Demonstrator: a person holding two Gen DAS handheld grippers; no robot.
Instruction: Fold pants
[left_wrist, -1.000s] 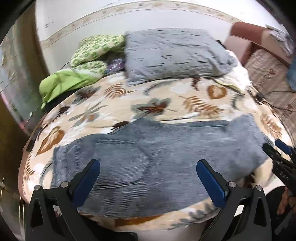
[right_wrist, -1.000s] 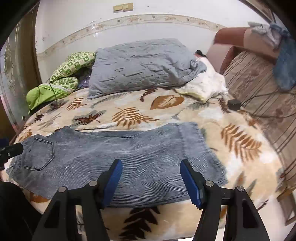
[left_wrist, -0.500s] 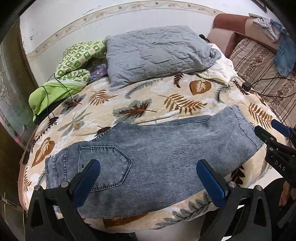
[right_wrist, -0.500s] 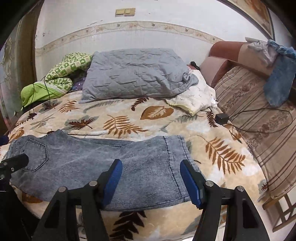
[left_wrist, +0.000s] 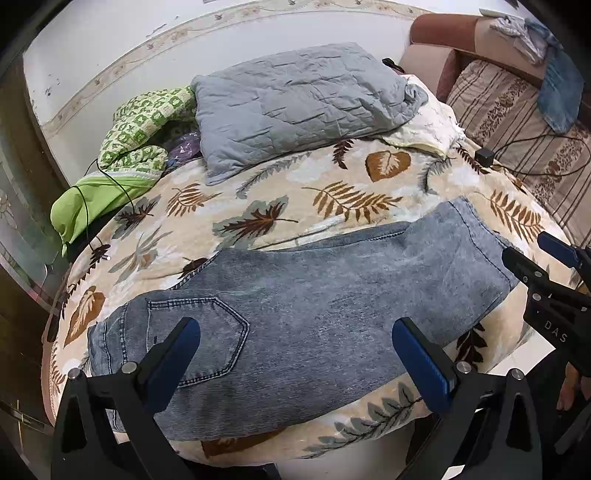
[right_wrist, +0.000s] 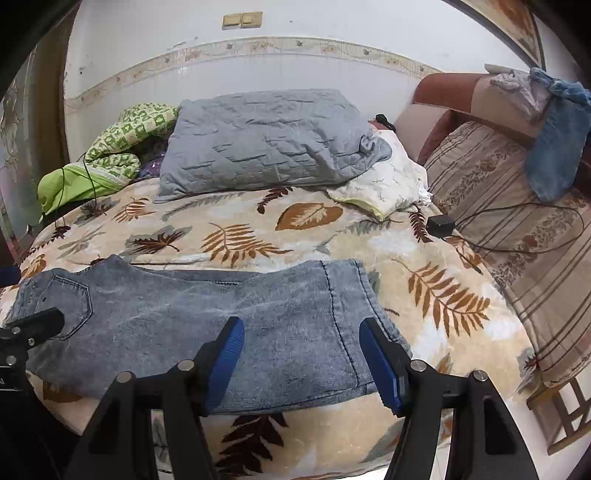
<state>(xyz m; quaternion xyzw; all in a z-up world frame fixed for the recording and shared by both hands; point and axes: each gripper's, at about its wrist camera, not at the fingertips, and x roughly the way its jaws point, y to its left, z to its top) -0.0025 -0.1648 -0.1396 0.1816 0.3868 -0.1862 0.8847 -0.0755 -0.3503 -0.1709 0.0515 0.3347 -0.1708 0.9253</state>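
Note:
Grey-blue denim pants (left_wrist: 314, 310) lie flat along the front edge of the bed, folded lengthwise, waist and back pocket (left_wrist: 207, 332) to the left, leg hems to the right. My left gripper (left_wrist: 295, 343) hovers open over the pocket and thigh area, nothing between its blue pads. In the right wrist view the pants (right_wrist: 207, 321) show their hem end near my right gripper (right_wrist: 301, 354), which stands open above the hem with nothing held. The right gripper (left_wrist: 546, 254) also shows at the right edge of the left wrist view.
The bed wears a leaf-print blanket (right_wrist: 258, 236). A grey pillow (right_wrist: 266, 140), a green quilt (right_wrist: 110, 155) and a cream cloth (right_wrist: 388, 184) lie at the back. A black charger (right_wrist: 439, 225) with cable sits by the striped sofa (right_wrist: 498, 206) at right.
Both cameras have drawn back and shifted, so the pants sit lower and smaller in view. The pants have not moved. Both grippers stay open.

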